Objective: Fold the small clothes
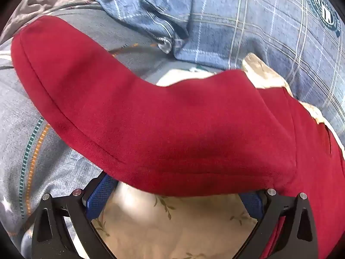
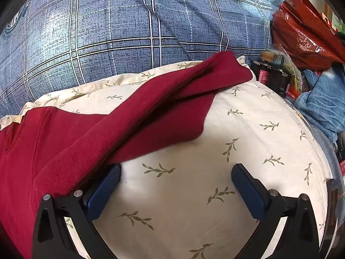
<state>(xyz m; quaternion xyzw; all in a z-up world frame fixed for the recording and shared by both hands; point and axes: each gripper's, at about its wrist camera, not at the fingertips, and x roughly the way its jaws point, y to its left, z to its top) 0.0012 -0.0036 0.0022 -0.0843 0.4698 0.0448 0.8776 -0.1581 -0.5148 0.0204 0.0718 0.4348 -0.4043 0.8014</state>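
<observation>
A dark red fleece top (image 1: pixel 163 116) lies on a cream pillow printed with leaf sprigs (image 1: pixel 172 222). In the left wrist view one of its sleeves stretches from lower right to upper left and drapes over the tips of my left gripper (image 1: pixel 176 185). Those jaws stand wide open, and the blue pads (image 1: pixel 98 198) press on nothing. In the right wrist view the red top (image 2: pixel 71 138) covers the left side of the pillow (image 2: pixel 215 142), its other sleeve reaching toward the upper right. My right gripper (image 2: pixel 176 172) is open over bare pillow, its left pad (image 2: pixel 105 185) just under the cloth's edge.
A blue plaid quilt (image 2: pixel 129 26) is bunched behind the pillow. A red plastic bag (image 2: pixel 306 30), dark bottles and boxes (image 2: pixel 273 73) and blue denim cloth (image 2: pixel 321 103) crowd the right side. A grey striped sheet (image 1: pixel 25 146) lies to the left.
</observation>
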